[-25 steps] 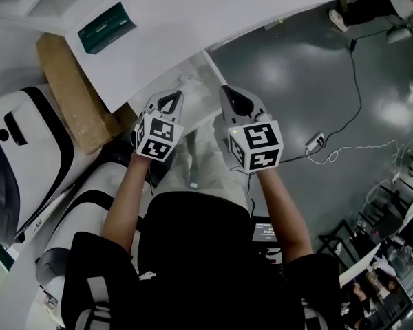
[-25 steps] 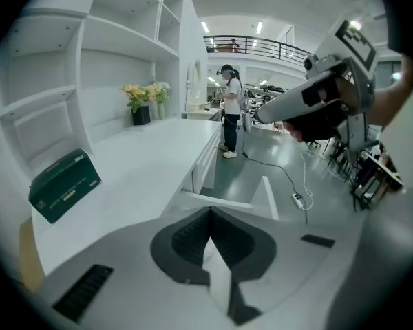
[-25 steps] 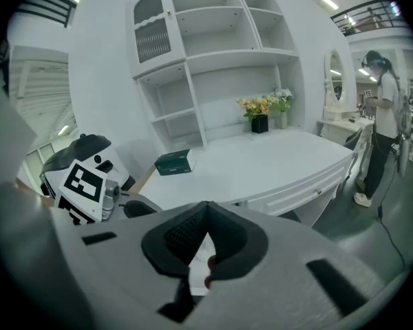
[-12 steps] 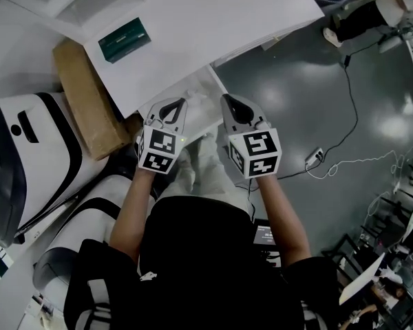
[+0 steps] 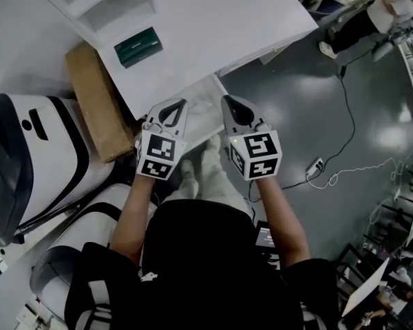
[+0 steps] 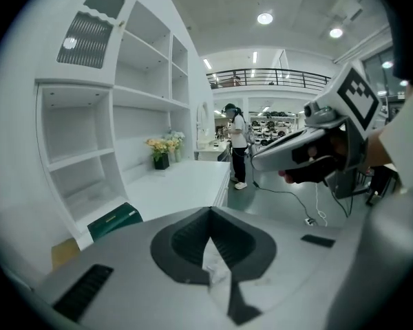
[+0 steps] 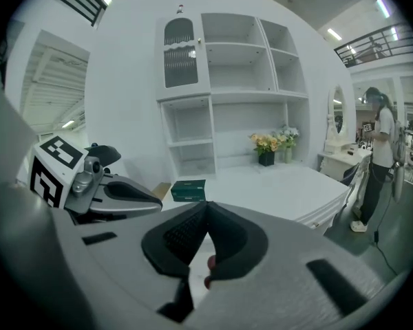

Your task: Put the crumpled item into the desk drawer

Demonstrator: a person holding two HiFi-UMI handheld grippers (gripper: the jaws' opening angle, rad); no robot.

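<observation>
My left gripper (image 5: 181, 104) and right gripper (image 5: 226, 100) are held side by side, just in front of the white desk (image 5: 213, 26). Below their tips the desk drawer (image 5: 205, 100) stands pulled out. Something pale and crumpled seems to lie in it, but it is too washed out to be sure. In the left gripper view my left gripper (image 6: 208, 213) has its jaws meeting at the tips, with a pale patch showing behind them. In the right gripper view my right gripper (image 7: 206, 205) also has its jaws together, with a small reddish spot behind the gap. Neither gripper visibly holds anything.
A dark green box (image 5: 138, 47) lies on the desk, and open white shelves (image 7: 234, 81) rise at its back. A brown cardboard box (image 5: 96, 102) leans beside the desk, next to white and black machines (image 5: 27, 163). Cables (image 5: 344, 170) trail over the grey floor. A person (image 6: 235, 146) stands far off.
The head view has swung, so the desk, green box and cardboard box have slid down and to the right. Both grippers stay side by side with their jaws together.
</observation>
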